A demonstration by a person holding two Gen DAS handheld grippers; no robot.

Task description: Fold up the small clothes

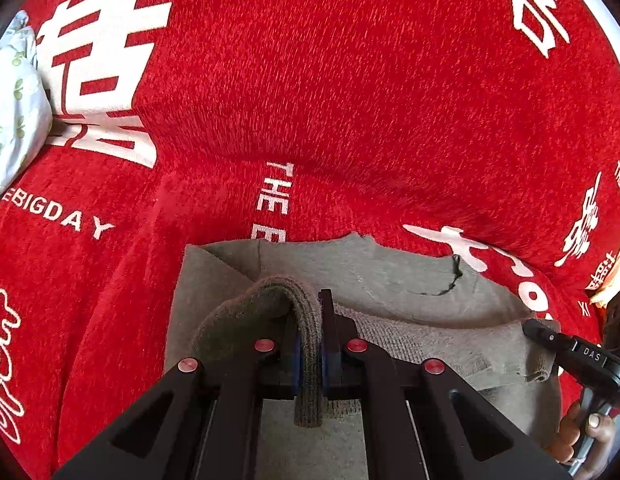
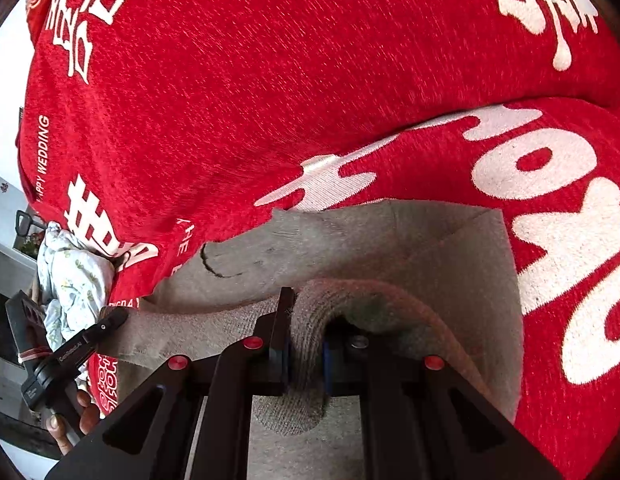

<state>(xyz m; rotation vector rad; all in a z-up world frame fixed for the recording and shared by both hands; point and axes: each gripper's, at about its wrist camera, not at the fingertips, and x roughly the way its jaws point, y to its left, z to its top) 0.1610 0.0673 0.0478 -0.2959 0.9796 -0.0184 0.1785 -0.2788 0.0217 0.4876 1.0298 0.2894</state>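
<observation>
A grey knit garment [image 1: 394, 280] lies on a red blanket with white lettering [image 1: 310, 80]. My left gripper [image 1: 309, 344] is shut on a ribbed edge of the garment, which loops up between the blue pads. My right gripper [image 2: 306, 344] is shut on another ribbed edge of the same garment [image 2: 390, 240]. The right gripper also shows at the right of the left wrist view [image 1: 530, 326], and the left gripper shows at the left of the right wrist view [image 2: 118, 316]. A dark thread mark [image 1: 450, 280] sits on the garment.
A pale floral cloth [image 1: 14, 112] lies at the blanket's left edge and also shows in the right wrist view [image 2: 74, 276]. A yellowish cloth [image 1: 614, 276] peeks in at the far right. A fold in the red blanket [image 2: 430, 128] runs just behind the garment.
</observation>
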